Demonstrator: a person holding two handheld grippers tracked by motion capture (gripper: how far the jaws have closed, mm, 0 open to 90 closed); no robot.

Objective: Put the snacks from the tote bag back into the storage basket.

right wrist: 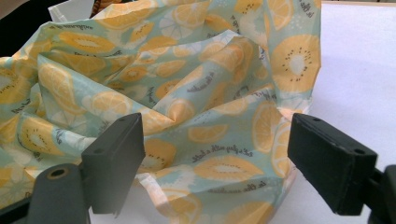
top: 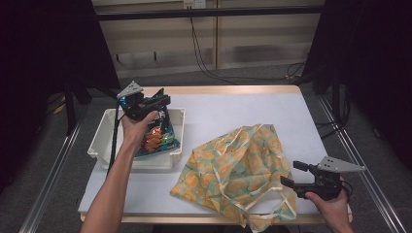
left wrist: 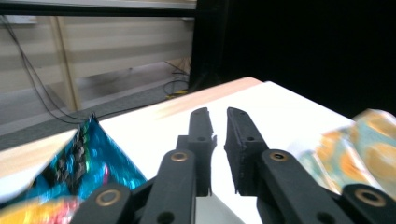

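Observation:
A shiny blue and orange snack bag leans in a white bin at the table's left. My left gripper hovers over the bag's top, pointing right. In the left gripper view its jaws stand a narrow slit apart with nothing between them, and the snack bag lies off to their lower left. A crumpled fabric bag with a citrus and kiwi print lies on the table at centre right. My right gripper sits at its right edge, open wide, with the fabric just beyond its jaws.
The white table top has a wooden rim. A loose handle of the fabric bag hangs at the front edge. Dark stands and cables sit on the floor behind and beside the table.

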